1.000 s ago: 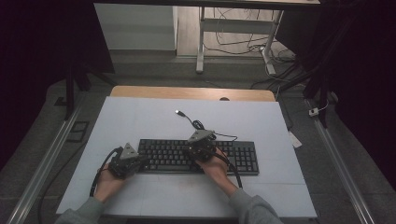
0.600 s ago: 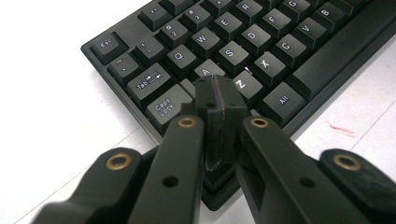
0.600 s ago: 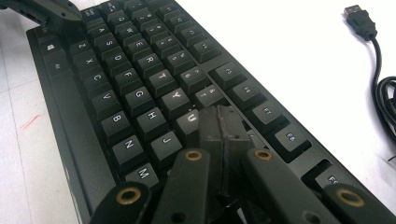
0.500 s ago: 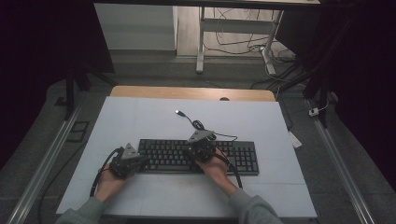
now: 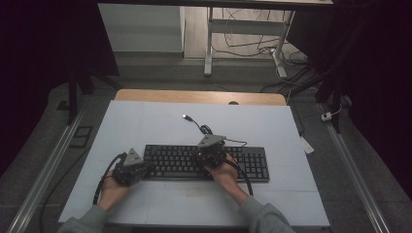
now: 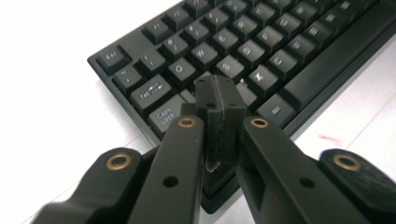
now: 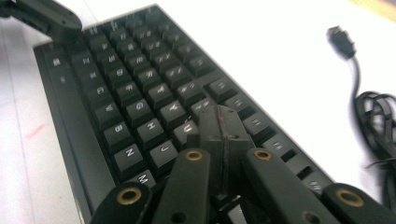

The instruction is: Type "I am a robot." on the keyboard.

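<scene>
Two tongs, left [image 6: 219, 100] and right [image 7: 223, 126], both pressed together, empty, over one keyboard [image 5: 252, 162]; one cable [image 5: 201, 127].

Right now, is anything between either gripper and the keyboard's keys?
Nothing visible. The left gripper, jaws shut and empty, sits over the keys beside Caps Lock; the right gripper, also shut, sits over the keys near U and J. The keyboard has its USB cable lying behind it, clear of both.

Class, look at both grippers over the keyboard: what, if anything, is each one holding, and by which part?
Nothing is held. The left gripper and the right gripper have their jaws shut together with nothing between them, tips over the keyboard keys.
</scene>
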